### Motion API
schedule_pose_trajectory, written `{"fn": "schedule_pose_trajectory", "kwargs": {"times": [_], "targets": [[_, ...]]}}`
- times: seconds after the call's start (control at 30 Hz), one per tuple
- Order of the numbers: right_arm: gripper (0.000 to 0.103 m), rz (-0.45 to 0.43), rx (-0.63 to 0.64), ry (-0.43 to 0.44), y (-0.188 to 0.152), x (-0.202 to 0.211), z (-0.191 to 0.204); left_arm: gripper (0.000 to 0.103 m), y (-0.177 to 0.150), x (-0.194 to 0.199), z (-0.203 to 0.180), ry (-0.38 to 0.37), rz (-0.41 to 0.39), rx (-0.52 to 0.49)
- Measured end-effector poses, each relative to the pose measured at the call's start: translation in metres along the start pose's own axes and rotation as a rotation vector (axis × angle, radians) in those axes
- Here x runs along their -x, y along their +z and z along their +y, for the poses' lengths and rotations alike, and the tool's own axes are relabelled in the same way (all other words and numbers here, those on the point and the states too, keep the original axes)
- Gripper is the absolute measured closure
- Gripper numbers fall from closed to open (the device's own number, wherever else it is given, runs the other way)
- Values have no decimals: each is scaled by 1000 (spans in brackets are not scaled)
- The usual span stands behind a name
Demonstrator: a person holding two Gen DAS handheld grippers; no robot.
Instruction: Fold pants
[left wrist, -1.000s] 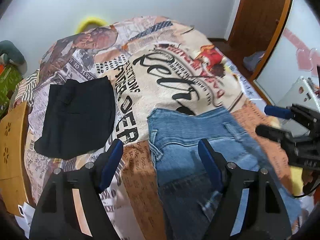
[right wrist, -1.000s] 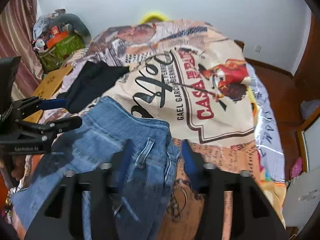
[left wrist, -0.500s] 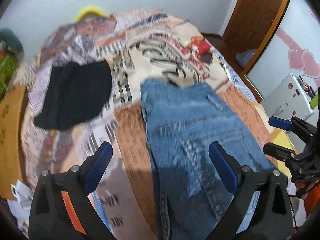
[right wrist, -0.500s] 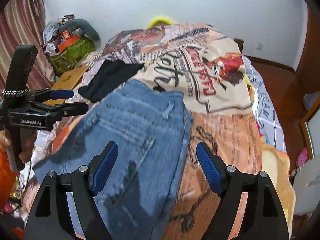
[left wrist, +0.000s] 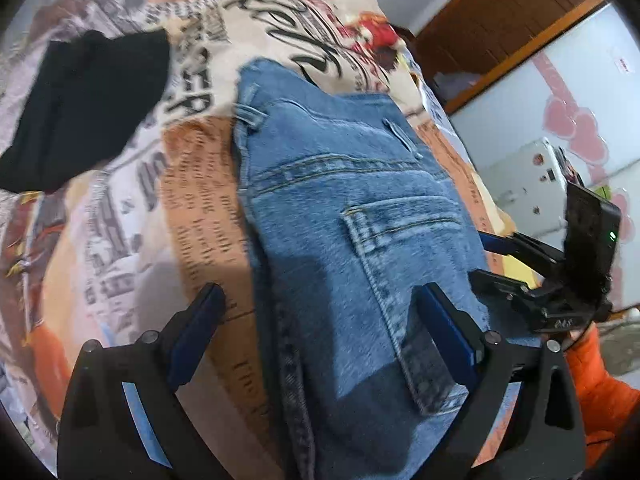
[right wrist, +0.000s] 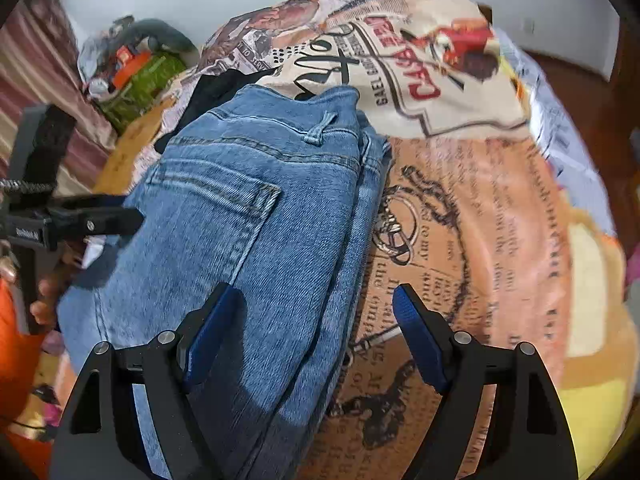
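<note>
Hovering over the blue jeans [left wrist: 352,216], both claws gape wide (nothing gripped): left claw [left wrist: 320,312], right claw [right wrist: 316,312].

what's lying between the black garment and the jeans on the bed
Nothing but bare printed bedspread. In the left wrist view the folded black garment and the blue jeans lie apart, with only that newspaper-print cover between them.

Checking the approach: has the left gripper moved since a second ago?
Yes. The left gripper has come down toward the jeans; the black garment slid up-left in its view.
</note>
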State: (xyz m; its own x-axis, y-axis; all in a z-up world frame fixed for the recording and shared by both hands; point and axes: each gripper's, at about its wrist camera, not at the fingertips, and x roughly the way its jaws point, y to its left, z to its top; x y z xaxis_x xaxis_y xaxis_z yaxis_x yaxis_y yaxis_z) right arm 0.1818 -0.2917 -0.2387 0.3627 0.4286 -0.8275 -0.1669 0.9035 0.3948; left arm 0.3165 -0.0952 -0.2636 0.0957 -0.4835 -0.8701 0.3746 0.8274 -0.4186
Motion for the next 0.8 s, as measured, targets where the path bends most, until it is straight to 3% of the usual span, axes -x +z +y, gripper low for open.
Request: {"fn": "schedule_pose_trajectory", "kwargs": {"times": [0.2,0.33,0.5,0.67,0.8], "targets": [[25,28,-88,141,3,-10,-16,1,21,-17,-7,-36,87,-56],[31,24,-77,191,10,-15,-12,1,28,-25,-15,-46,79,-92],[34,44,-64,208,21,-25,-4,1,32,-28,-14,-66,50,-64],[56,20,-78,210,22,-16,-6,25,29,-13,-7,-55,15,-16],[65,-7,-35,174,25,-8,4,36,25,0,-12,-14,-18,9]]}}
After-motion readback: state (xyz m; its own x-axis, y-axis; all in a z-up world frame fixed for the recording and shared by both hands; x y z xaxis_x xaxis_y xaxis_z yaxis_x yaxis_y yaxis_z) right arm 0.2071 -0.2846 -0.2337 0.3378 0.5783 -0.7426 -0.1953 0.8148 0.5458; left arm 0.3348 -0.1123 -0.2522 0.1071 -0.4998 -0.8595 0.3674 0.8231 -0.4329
